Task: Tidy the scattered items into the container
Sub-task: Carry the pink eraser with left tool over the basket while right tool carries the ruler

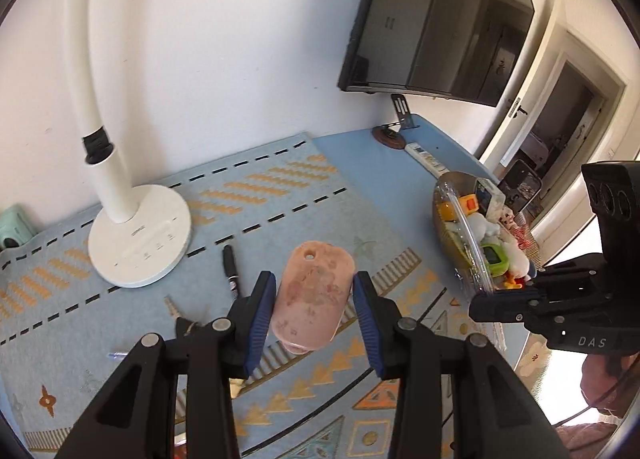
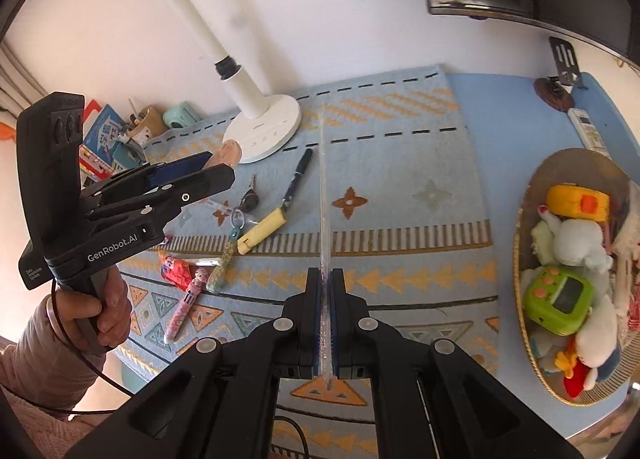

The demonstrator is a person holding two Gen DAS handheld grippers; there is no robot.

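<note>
My left gripper (image 1: pixel 314 299) is shut on a pink oval case (image 1: pixel 316 291), held above the patterned mat (image 1: pixel 280 187). My right gripper (image 2: pixel 325 275) is shut on a clear thin ruler (image 2: pixel 323 187), seen edge-on and pointing away over the mat. In the left wrist view the right gripper (image 1: pixel 484 299) hovers by the oval basket (image 1: pixel 440 215), with the ruler (image 1: pixel 466 227) arching across it. The basket (image 2: pixel 520 259) holds plush toys, a green toy and a yellow one. A black pen (image 2: pixel 298 175), keys (image 2: pixel 250 197), a yellow stick (image 2: pixel 262 229) and a pink pen (image 2: pixel 186 299) lie on the mat.
A white lamp base (image 2: pixel 264 131) stands at the back of the mat. A dark screen (image 1: pixel 440 19) hangs on the wall, with a remote (image 2: pixel 586 129) below it. Books and cups (image 2: pixel 120 135) crowd the far left. A hand (image 2: pixel 100 311) holds the left gripper's handle.
</note>
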